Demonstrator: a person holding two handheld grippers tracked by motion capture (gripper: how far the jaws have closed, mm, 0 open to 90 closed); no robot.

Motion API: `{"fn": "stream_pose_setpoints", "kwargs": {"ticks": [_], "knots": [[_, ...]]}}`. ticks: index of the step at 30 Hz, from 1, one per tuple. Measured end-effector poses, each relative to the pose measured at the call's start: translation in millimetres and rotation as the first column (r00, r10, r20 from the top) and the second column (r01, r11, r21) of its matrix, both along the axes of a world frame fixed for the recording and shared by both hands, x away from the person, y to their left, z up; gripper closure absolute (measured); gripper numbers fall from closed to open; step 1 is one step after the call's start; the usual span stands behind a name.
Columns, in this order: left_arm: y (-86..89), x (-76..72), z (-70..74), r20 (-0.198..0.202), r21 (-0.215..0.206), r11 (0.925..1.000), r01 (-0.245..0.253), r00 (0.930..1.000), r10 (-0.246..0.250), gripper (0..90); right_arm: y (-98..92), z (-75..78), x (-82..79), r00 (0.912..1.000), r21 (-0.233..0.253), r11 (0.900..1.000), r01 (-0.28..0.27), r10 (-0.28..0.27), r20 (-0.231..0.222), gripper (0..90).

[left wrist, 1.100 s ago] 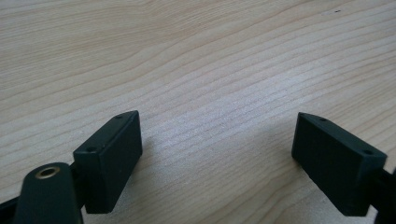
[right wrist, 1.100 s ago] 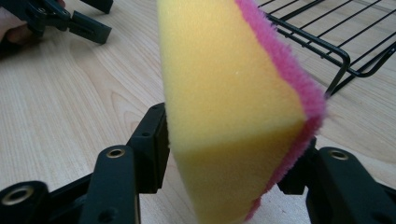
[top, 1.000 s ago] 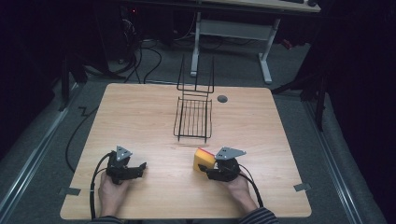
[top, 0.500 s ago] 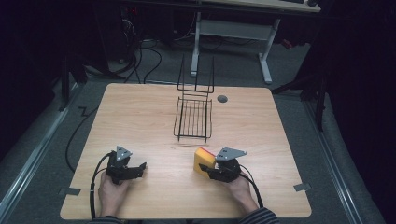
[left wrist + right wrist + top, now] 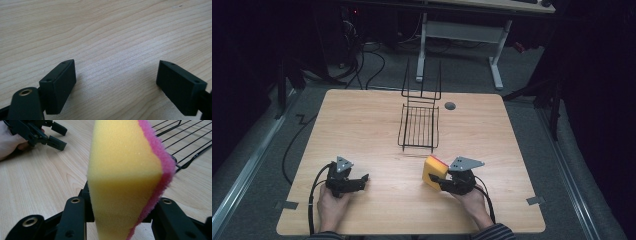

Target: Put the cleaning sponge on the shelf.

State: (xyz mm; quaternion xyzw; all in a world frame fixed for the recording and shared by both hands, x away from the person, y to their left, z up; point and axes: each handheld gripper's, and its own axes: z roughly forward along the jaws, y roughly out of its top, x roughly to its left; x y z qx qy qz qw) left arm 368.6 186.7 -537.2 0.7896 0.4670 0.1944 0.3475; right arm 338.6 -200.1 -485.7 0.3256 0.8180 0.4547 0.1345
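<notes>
While clamping the sponge (image 5: 125,182), right gripper (image 5: 443,181) low, level.

Light wooden table (image 5: 362,125); black wire rack (image 5: 419,125) lying flat at far centre

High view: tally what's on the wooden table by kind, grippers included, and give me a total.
Yellow foam sponge with a pink scrub layer: 1
Black wire rack: 1
Black two-jaw grippers: 2, the left gripper open over bare wood, the right gripper shut on the sponge
Total: 4
</notes>
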Motion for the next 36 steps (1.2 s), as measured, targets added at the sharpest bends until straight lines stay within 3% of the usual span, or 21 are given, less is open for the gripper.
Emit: {"fn": "stream_pose_setpoints", "kwargs": {"ticks": [21,36], "knots": [[0.0,0.0,0.0,0.000,0.000,1.0000,0.000,1.0000,0.000,16.7,-17.1,26.6,-2.6,0.9990,0.051,0.998,0.022,-0.024,0.037,60.6],[0.0,0.0,0.0,0.000,-0.001,1.0000,0.000,1.0000,0.000,16.7,-15.1,56.4,9.5,0.9972,0.061,0.997,0.037,-0.041,0.063,60.6]]}}
